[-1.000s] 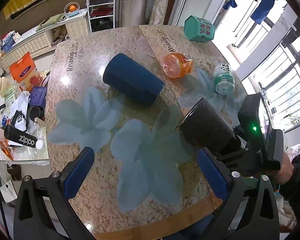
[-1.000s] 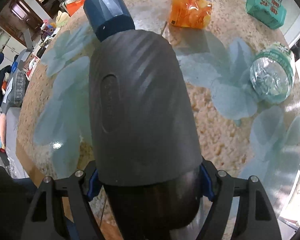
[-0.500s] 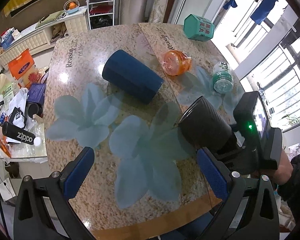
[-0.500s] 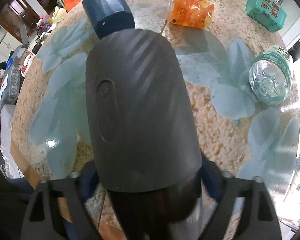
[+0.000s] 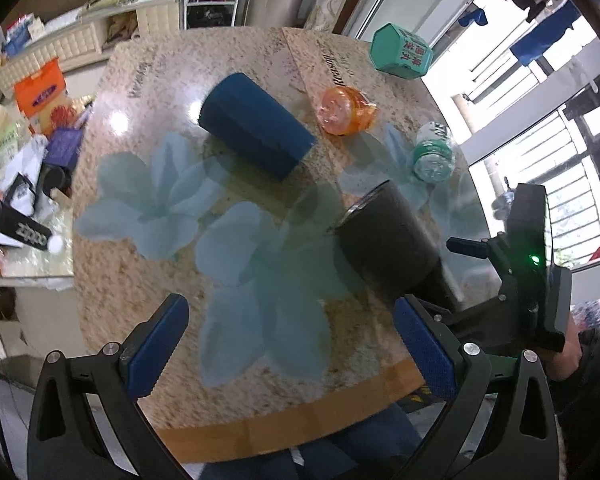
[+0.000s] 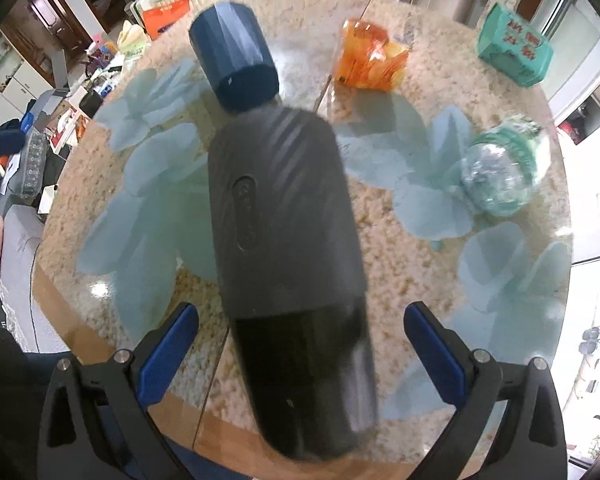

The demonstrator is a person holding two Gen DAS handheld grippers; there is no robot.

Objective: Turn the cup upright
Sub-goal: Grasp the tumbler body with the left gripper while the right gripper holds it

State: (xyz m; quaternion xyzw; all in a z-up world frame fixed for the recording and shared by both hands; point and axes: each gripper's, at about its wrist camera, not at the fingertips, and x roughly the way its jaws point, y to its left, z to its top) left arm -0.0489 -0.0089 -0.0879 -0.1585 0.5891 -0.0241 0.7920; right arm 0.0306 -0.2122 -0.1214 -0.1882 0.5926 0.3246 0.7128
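Note:
A black ribbed cup [image 6: 288, 220] stands on the round stone table, between the open fingers of my right gripper [image 6: 300, 348], which no longer touch it. In the left wrist view the same black cup [image 5: 384, 240] stands at the right, its rim up, with the right gripper behind it. A dark blue cup [image 5: 256, 124] lies on its side near the table's middle; it also shows in the right wrist view [image 6: 236, 60]. My left gripper [image 5: 292, 344] is open and empty above the table's near edge.
An orange crumpled plastic bottle [image 5: 344, 110], a clear bottle with a green label [image 5: 432, 156] and a teal hexagonal box [image 5: 400, 52] lie toward the far right of the table [image 5: 140, 272]. A cluttered side table stands to the left.
My right gripper has opened and let go of the black cup, then drawn back a little. The left gripper has barely moved.

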